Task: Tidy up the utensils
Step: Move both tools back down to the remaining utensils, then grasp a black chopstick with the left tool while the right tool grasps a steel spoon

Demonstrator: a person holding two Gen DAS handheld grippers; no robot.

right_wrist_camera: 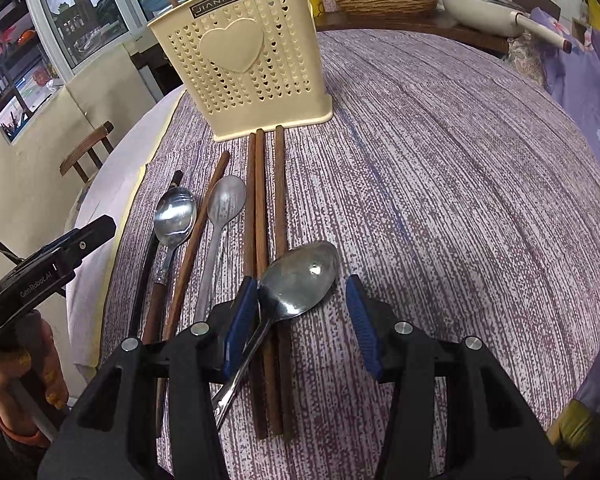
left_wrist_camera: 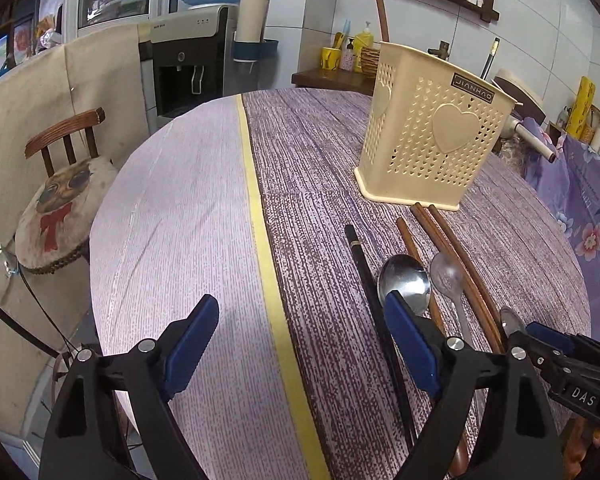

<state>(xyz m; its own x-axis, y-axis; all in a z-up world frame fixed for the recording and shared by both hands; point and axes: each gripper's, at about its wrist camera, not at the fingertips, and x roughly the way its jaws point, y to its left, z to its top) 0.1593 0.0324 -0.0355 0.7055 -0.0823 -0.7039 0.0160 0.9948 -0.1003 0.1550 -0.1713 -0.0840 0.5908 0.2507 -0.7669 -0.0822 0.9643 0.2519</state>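
Right gripper jaws wide, straddling big spoon for pickup | left gripper open, empty, waiting | holder close behind

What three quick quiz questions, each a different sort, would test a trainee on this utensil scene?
1. True or false: the holder stands upright on the table.
2. How many spoons lie on the table?
3. Multiple choice: the right claw is (A) shut on a chopstick, (B) open with the big spoon between its fingers, (C) inside the holder.

Key:
1. True; its base sits flat, just beyond the chopsticks.
2. Three: the big spoon, a steel spoon and a pale spoon.
3. B; the spoon's neck is against one blue pad, the other pad apart from it. The left claw is open too.
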